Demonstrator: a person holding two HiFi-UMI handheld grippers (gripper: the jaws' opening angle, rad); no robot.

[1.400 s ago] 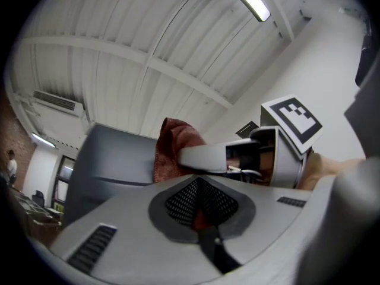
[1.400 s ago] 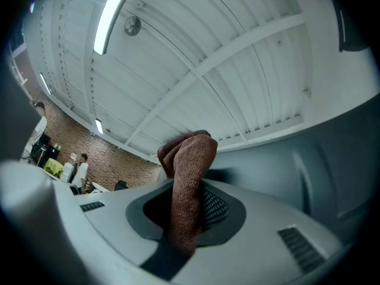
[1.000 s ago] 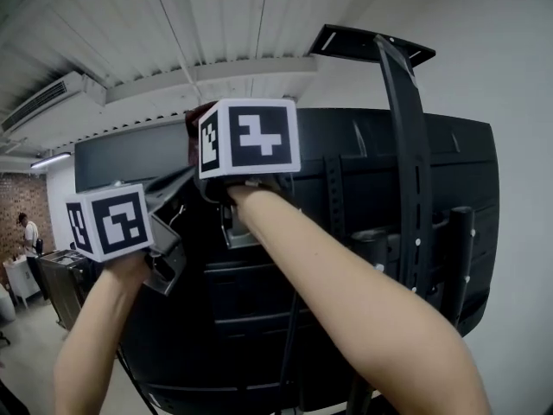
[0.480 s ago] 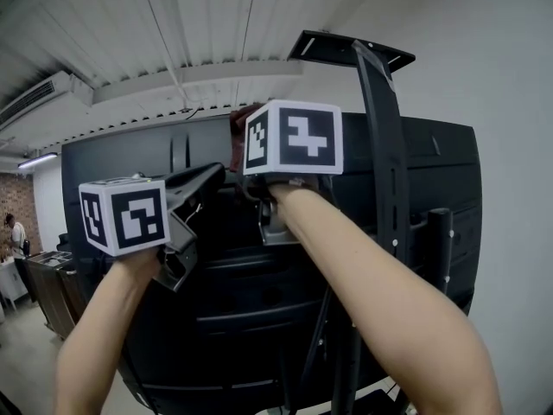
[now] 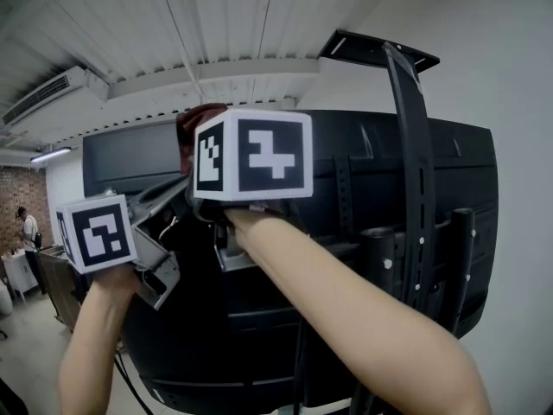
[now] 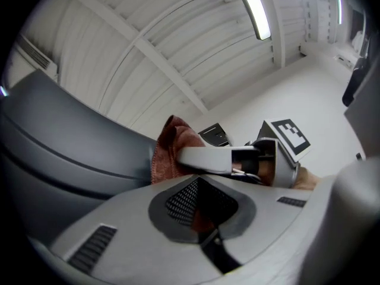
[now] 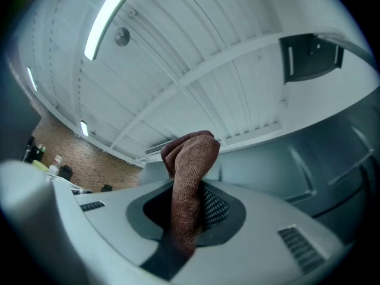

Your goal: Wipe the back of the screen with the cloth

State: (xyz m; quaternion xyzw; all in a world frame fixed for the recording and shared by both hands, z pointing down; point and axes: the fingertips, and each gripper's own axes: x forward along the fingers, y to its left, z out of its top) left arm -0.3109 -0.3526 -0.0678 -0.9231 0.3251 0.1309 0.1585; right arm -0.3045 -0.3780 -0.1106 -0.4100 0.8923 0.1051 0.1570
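Your right claw (image 7: pixel 178 239) pinches the cloth (image 7: pixel 190 159) at eleven o'clock atop the screen (image 5: pixel 389 197); your left claw (image 6: pixel 209 237) is closed, empty

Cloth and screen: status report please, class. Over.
Right gripper shut on cloth, at top edge of screen back. Left gripper shut, empty, lower alongside. Mount post further right, clear of cloth.
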